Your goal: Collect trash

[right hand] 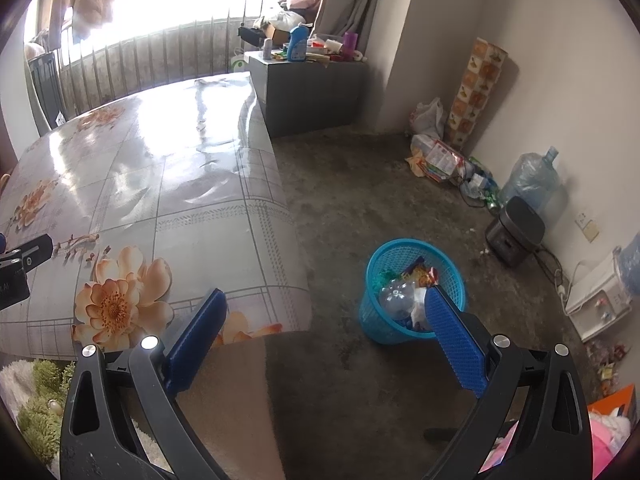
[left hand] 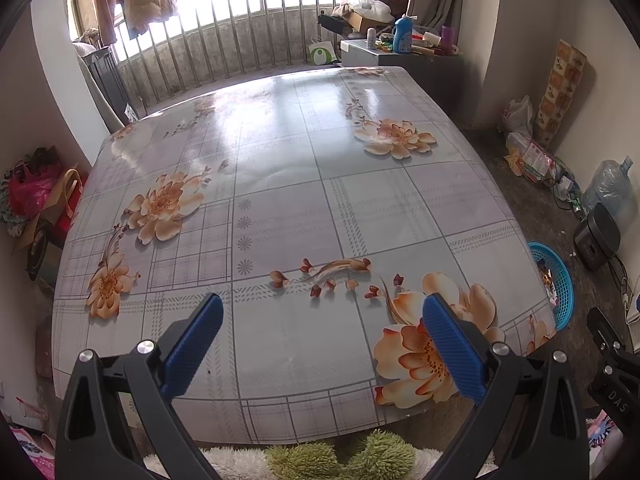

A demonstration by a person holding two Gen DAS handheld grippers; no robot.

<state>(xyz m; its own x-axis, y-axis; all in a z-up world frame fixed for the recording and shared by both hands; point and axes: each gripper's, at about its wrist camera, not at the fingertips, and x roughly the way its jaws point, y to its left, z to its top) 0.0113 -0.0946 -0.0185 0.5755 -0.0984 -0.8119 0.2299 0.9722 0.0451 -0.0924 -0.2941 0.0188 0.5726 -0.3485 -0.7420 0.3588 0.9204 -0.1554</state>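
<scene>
Hovering above the near edge of the floral table (left hand: 280, 184), the left gripper (left hand: 322, 320) is held with its blue fingers spread wide and nothing between them. The right gripper (right hand: 326, 316) is likewise released and empty, carried out past the table's corner over the concrete floor (right hand: 380, 184). No loose trash can be made out on the tablecloth. What has been gathered is seen in the blue basket (right hand: 370, 320) on the floor just beside the table: a clear plastic bottle (right hand: 396, 300) and coloured wrappers (right hand: 422, 274). The collecting is judged nearly or fully done. If anything more is to be fetched, the litter by the far wall (right hand: 436, 158) should be approached low, and each piece released squarely over the basket's mouth rather than its rim.
</scene>
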